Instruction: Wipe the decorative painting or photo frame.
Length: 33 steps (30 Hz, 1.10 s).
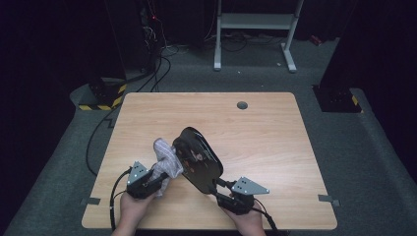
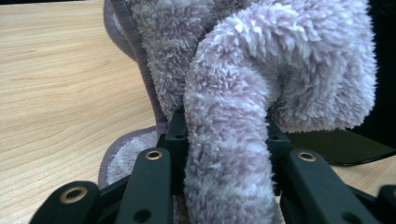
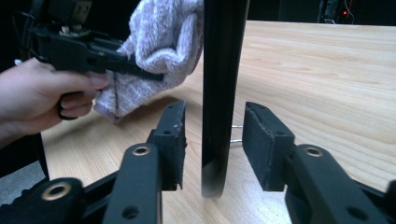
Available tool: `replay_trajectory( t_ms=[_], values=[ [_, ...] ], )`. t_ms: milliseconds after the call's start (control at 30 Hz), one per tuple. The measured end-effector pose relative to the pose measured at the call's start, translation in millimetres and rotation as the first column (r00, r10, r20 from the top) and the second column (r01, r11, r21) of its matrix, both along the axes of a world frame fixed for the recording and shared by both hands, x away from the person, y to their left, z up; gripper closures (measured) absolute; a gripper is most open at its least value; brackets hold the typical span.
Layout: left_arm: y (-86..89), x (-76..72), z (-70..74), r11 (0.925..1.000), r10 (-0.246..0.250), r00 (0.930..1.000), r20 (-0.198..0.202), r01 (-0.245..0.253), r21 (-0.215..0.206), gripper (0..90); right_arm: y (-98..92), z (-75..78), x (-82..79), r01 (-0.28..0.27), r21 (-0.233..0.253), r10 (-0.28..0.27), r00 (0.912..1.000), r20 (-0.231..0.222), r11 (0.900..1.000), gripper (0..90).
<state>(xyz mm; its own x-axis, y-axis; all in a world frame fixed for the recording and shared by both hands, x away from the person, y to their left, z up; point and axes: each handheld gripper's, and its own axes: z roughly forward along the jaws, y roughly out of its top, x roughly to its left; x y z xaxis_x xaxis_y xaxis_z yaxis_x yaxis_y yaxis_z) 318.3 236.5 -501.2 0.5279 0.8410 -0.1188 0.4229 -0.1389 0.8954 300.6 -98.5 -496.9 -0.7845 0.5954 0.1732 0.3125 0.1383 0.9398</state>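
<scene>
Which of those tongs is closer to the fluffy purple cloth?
The left. The left tongs are clamped right on the cloth, pressing it against the black pan. The right tongs sit further off, their jaws standing either side of the pan's edge without touching it.

- My left gripper (image 2: pixel 226 154) is clamping the fluffy cloth (image 2: pixel 243 93), whose pile is hiding my fingertips in the left gripper view.
- The top edge is cutting off the black pan (image 3: pixel 222 93) in the right gripper view.
- The cloth is covering the pan's left rim in the high view.
</scene>
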Motion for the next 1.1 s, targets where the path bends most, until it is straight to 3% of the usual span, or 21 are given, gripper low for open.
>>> replay_trajectory(
  t_ms=[233,633,833,1100],
  values=[
    [1.6,0.8,-1.1,1.0000,0.003,1.0000,0.003,-0.003,-0.007,64.8,0.4,23.1,-1.6,0.003,-0.002,-0.003,0.9988,0.050,1.000,54.4],
    [3.7,0.8,-1.6,0.9994,0.033,0.9994,0.014,-0.033,-0.011,64.7,-1.0,55.1,7.9,0.018,0.059,-0.022,0.9974,0.069,0.998,54.3],
    [5.2,7.3,-4.7,0.9978,0.064,0.9979,0.007,-0.064,-0.015,64.5,0.0,70.1,10.9,0.009,0.084,-0.016,0.9963,0.084,0.996,68.1],
    [-0.5,14.3,-8.6,0.9974,0.071,0.9974,-0.008,-0.071,-0.010,64.5,-5.0,71.5,11.9,0.026,0.132,-0.037,0.9958,0.083,0.991,77.1]
  ],
)
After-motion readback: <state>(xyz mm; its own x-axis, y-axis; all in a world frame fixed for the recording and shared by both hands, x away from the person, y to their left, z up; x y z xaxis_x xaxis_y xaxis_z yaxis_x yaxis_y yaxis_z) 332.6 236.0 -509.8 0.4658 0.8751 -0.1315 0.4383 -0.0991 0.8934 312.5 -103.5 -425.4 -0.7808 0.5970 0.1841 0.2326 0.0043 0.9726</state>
